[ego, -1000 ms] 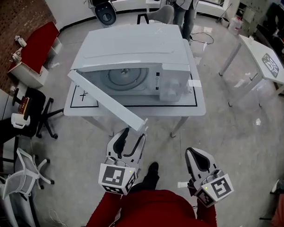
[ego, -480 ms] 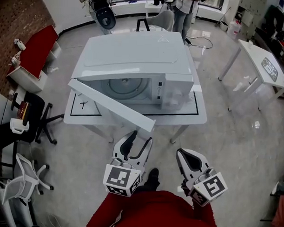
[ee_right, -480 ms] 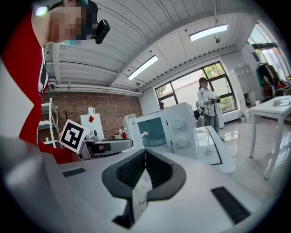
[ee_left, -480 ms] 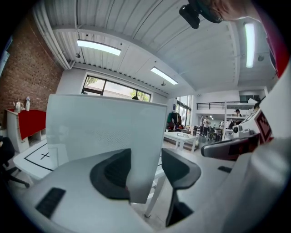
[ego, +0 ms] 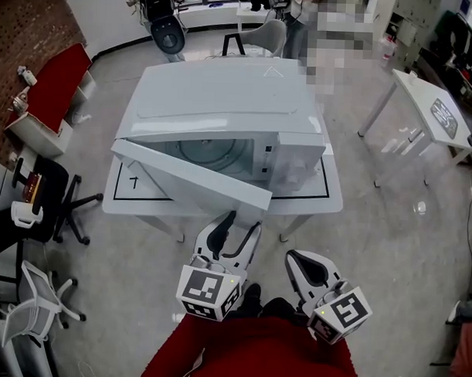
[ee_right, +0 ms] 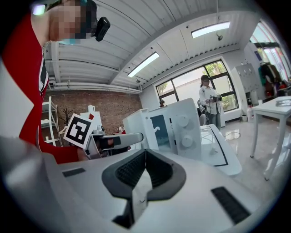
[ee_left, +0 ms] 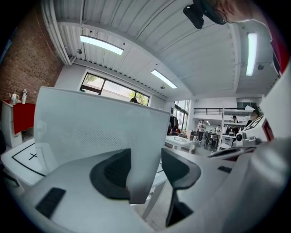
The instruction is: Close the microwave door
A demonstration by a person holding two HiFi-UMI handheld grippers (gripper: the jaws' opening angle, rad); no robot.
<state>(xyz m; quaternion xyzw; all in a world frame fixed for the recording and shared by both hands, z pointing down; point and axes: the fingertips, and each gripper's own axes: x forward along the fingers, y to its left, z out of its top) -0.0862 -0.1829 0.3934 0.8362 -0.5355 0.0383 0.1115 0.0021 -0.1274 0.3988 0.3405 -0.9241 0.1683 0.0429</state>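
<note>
White microwave door (ego: pixel 192 174) ajar, slanting near-right

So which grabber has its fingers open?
The left gripper: its jaws stand apart, with the corner of the microwave door between them. The right gripper, away from the door, has its jaws together.

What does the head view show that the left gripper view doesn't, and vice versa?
Head view only: the microwave's top, the turntable in its open cavity and the control panel.
Left gripper view only: the free edge of the microwave door standing between the left gripper's open jaws, with a gap on the right jaw's side, and the ceiling lights.
Both: the partly open door and the white table with black marked lines.
</note>
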